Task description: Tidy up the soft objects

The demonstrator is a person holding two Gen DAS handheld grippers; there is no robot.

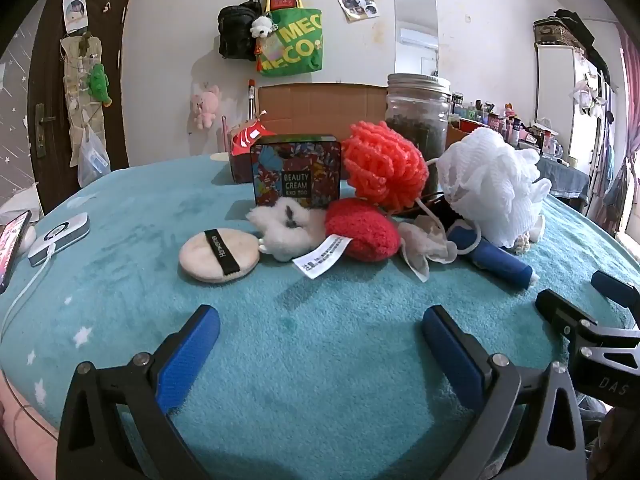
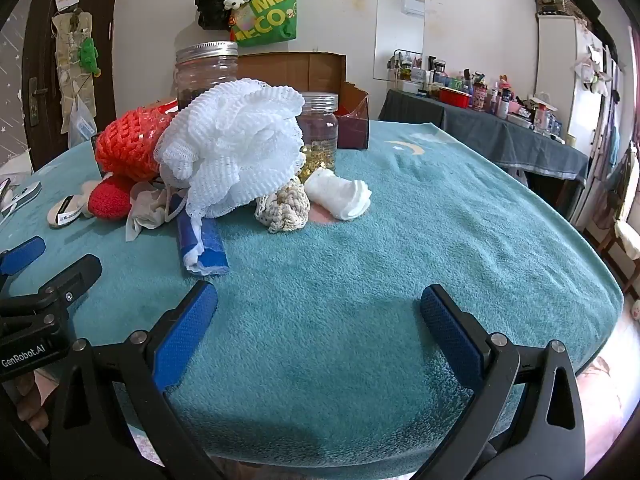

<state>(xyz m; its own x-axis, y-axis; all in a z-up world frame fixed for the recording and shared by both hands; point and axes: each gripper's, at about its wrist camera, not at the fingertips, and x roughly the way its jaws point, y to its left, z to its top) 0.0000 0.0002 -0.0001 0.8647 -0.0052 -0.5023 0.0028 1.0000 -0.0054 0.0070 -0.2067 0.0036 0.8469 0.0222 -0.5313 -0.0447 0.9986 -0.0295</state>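
Note:
Soft things lie in a pile on the teal blanket (image 1: pixel 312 344): a beige powder puff (image 1: pixel 218 254), a white fluffy toy (image 1: pixel 286 232), a red knitted piece (image 1: pixel 364 234), an orange bath pouf (image 1: pixel 384 168), a white mesh pouf (image 1: pixel 490 186) and a blue rolled cloth (image 1: pixel 500 260). The right wrist view also shows the white pouf (image 2: pixel 236 148), a cream knitted ball (image 2: pixel 284 206) and a white folded cloth (image 2: pixel 340 196). My left gripper (image 1: pixel 320 330) is open and empty, short of the pile. My right gripper (image 2: pixel 318 312) is open and empty, nearer than the blue cloth (image 2: pixel 202 246).
A patterned tin (image 1: pixel 296 174), a red box (image 1: pixel 246 148), a glass jar (image 1: pixel 416 108) and a cardboard box (image 1: pixel 320 104) stand behind the pile. A second jar (image 2: pixel 320 132) is at the back. A phone (image 1: pixel 12 248) and a charger (image 1: pixel 58 236) lie at the left.

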